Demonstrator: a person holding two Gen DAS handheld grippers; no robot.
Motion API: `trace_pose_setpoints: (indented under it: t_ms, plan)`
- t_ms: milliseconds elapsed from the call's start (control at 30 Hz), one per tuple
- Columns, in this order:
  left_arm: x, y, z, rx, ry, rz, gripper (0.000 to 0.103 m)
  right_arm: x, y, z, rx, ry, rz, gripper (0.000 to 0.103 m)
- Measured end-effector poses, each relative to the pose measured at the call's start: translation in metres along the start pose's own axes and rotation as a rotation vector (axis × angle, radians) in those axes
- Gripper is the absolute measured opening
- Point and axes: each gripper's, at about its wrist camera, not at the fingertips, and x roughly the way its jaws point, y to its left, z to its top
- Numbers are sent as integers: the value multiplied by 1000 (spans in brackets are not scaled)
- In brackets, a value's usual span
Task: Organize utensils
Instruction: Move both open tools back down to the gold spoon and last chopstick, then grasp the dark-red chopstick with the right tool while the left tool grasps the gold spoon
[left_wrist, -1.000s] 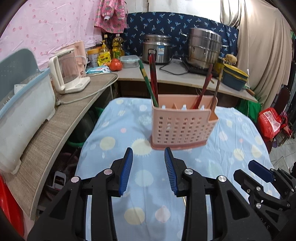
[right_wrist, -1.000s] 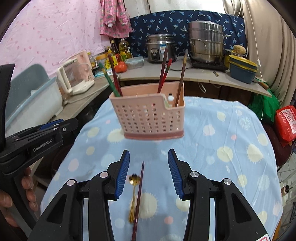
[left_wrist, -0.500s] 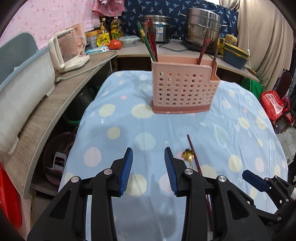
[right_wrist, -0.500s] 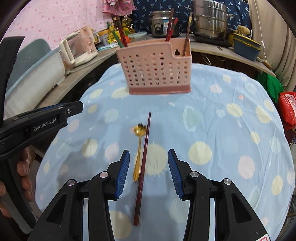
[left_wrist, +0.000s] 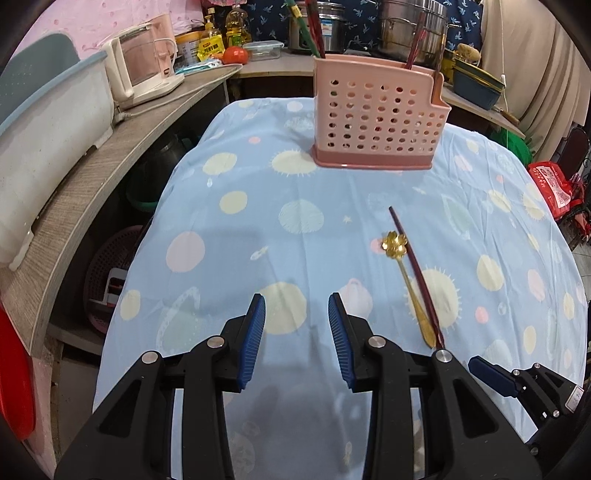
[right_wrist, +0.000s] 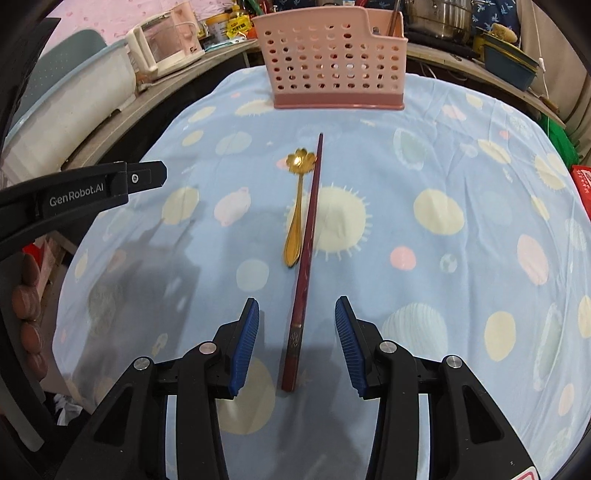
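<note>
A dark red chopstick (right_wrist: 306, 251) lies lengthwise on the blue spotted tablecloth, and a gold flower-bowled spoon (right_wrist: 297, 206) rests against its left side. My right gripper (right_wrist: 297, 306) hovers open over the chopstick's near end, which lies between the blue pads without touching them. In the left wrist view the chopstick (left_wrist: 415, 273) and spoon (left_wrist: 406, 284) lie to the right of my left gripper (left_wrist: 297, 302), which is open and empty over bare cloth. The pink perforated utensil holder (left_wrist: 376, 118) (right_wrist: 332, 62) stands at the far side with several chopsticks upright in it.
A grey curved counter (left_wrist: 92, 177) runs along the left with a white tub (left_wrist: 44, 122) and a pink kettle (left_wrist: 144, 74). Pots, bottles and bowls crowd the back counter. A red bag (left_wrist: 550, 184) hangs at the right. The left gripper's body (right_wrist: 81, 192) and a hand's fingers show at the right wrist view's left.
Both grippers have come down and tilted toward the table. The holder has slid up toward the top of both views, and the chopstick and spoon now lie close under the right gripper.
</note>
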Motion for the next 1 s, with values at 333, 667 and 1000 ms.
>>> trace_pose_setpoints:
  t_ms: [333, 667, 1000]
  plan:
    - [7, -2, -13, 2, 34, 1, 34, 4, 3, -10, -38, 1, -42, 31]
    - [11, -22, -17, 45, 43, -20, 34, 0, -16, -11, 8, -20, -59, 7]
    - [20, -57, -6, 114, 30, -71, 45, -2, -41, -5, 62, -33, -77, 7]
